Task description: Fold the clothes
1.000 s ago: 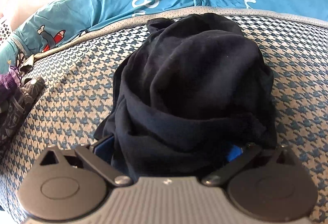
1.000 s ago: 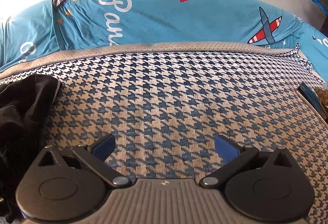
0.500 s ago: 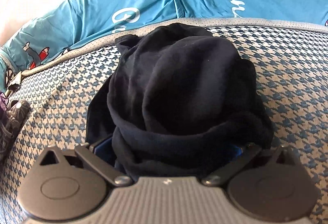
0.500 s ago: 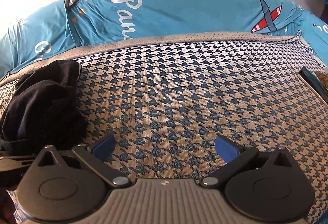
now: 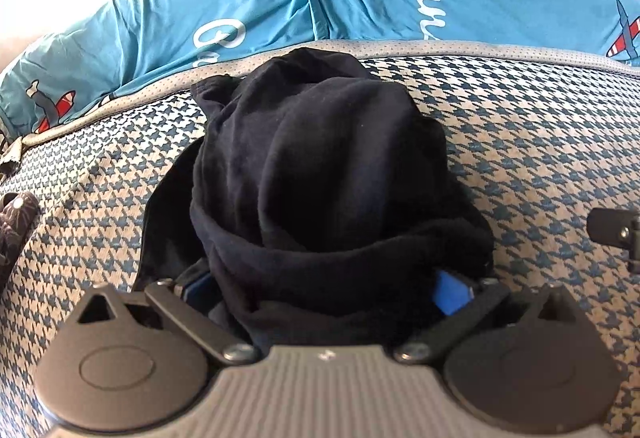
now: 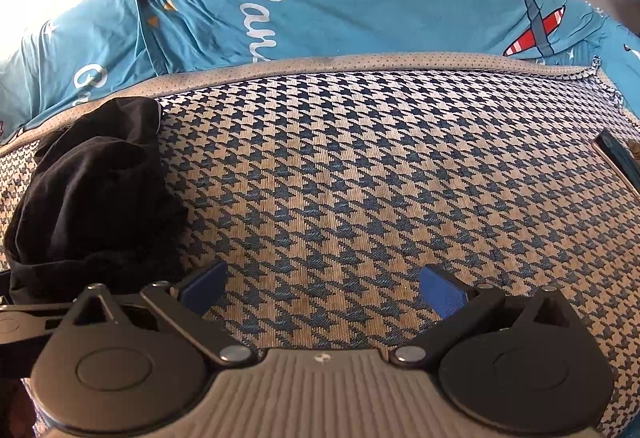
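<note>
A crumpled black garment [image 5: 320, 177] lies in a bundled heap on the houndstooth surface [image 5: 540, 141]. Its near end fills the space between the spread fingers of my left gripper [image 5: 326, 292]. The blue pads [image 5: 452, 294] stand as wide apart as they go, so the jaws are open around the cloth. In the right wrist view the same garment [image 6: 92, 189] sits at the left. My right gripper [image 6: 324, 286] hovers open over bare houndstooth fabric [image 6: 360, 177], to the right of the heap, with nothing between its fingers.
Blue printed bedding [image 6: 320, 5] with planes and white lettering is bunched along the far edge. A dark patterned cloth [image 5: 16, 222] lies at the left edge. A flat dark object [image 6: 618, 157] rests at the right. Part of the right gripper [image 5: 612, 234] shows at the left view's right edge.
The black heap has come further into the right wrist view from the left. In the left view the scene has slid sideways, and the right gripper's edge now appears. Both jaws stay spread.
</note>
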